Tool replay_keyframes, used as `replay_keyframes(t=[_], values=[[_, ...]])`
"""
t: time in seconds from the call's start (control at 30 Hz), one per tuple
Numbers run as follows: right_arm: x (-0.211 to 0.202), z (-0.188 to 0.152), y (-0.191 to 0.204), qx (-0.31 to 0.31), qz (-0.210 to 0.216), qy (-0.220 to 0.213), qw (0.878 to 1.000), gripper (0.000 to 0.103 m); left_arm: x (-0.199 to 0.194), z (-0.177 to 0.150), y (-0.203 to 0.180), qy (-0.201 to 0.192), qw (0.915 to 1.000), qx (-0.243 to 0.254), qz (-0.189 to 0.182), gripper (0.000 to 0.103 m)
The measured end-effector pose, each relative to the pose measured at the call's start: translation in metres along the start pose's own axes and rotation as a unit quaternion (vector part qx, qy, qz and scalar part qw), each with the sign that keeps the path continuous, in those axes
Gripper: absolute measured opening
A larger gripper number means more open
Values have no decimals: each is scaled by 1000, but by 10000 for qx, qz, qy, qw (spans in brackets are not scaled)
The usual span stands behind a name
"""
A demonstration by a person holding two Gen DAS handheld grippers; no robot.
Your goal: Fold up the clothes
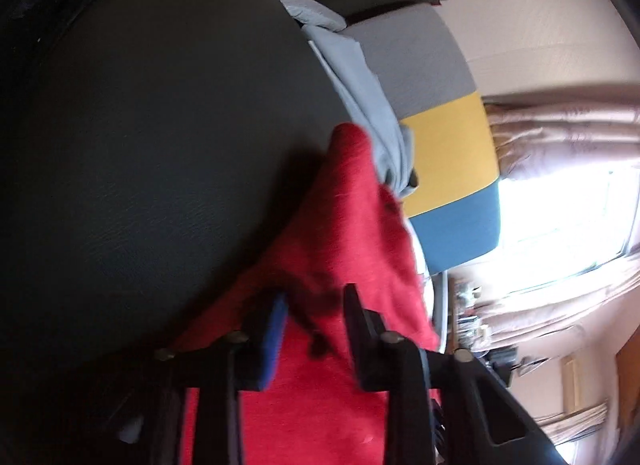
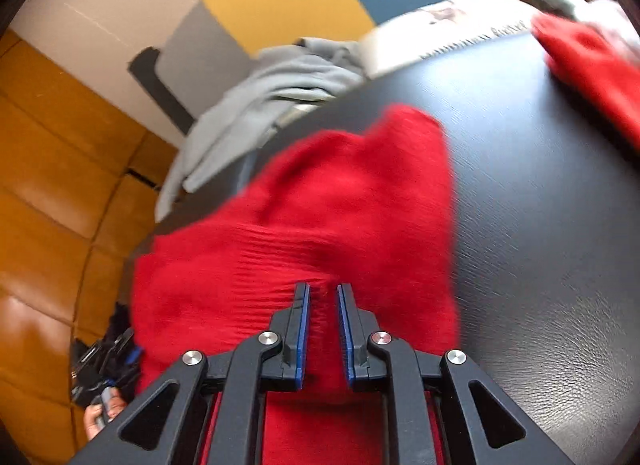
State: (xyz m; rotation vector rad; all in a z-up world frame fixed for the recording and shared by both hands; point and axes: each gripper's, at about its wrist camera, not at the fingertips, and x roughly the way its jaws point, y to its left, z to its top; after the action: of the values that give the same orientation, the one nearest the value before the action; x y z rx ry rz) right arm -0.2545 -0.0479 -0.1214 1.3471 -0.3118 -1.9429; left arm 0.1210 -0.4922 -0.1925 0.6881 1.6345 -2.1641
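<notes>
A red knit sweater lies bunched on a black leather-look table. Another red part of cloth lies at the far right. My right gripper is shut on the sweater's ribbed band, which fills the narrow gap between the blue pads. In the left wrist view the same red sweater drapes off the table's edge. My left gripper has a dark fold of it pinched between its fingers; this view is blurred.
A grey garment hangs over the table's far edge beside a grey, yellow and blue chair. A printed book lies at the back. An orange sofa stands left. A hand holds a black tool at lower left.
</notes>
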Motion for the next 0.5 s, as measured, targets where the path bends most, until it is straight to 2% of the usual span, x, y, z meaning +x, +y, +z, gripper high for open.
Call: replay_keyframes(t=[0.07, 0.13, 0.17, 0.2, 0.23, 0.37, 0.43, 0.5], values=[[-1, -4, -2, -121, -45, -2, 9999, 12, -2, -3, -1, 19, 9993, 241, 269, 10], [-7, -7, 3, -459, -293, 23, 9985, 11, -10, -5, -7, 4, 9974, 513, 506, 10], [-10, -7, 5, -527, -377, 12, 9979, 11, -14, -6, -10, -5, 9959, 653, 626, 6], [-17, -7, 8, -653, -498, -52, 9966, 11, -22, -8, -18, -111, 9941, 869, 643, 6], [-23, -6, 11, -746, -575, -135, 9955, 12, -31, -10, -27, -237, 9916, 1101, 638, 8], [-44, -2, 29, -1114, -778, -502, 9895, 17, -45, -10, -66, -502, 9837, 1701, 283, 25], [-49, -1, 48, -1274, -282, -617, 9895, 18, -36, -8, -86, -488, 9784, 1995, 251, 30], [-36, -4, 72, -1596, -187, -522, 9856, 23, -20, -8, -102, -452, 9710, 2316, 387, 34]])
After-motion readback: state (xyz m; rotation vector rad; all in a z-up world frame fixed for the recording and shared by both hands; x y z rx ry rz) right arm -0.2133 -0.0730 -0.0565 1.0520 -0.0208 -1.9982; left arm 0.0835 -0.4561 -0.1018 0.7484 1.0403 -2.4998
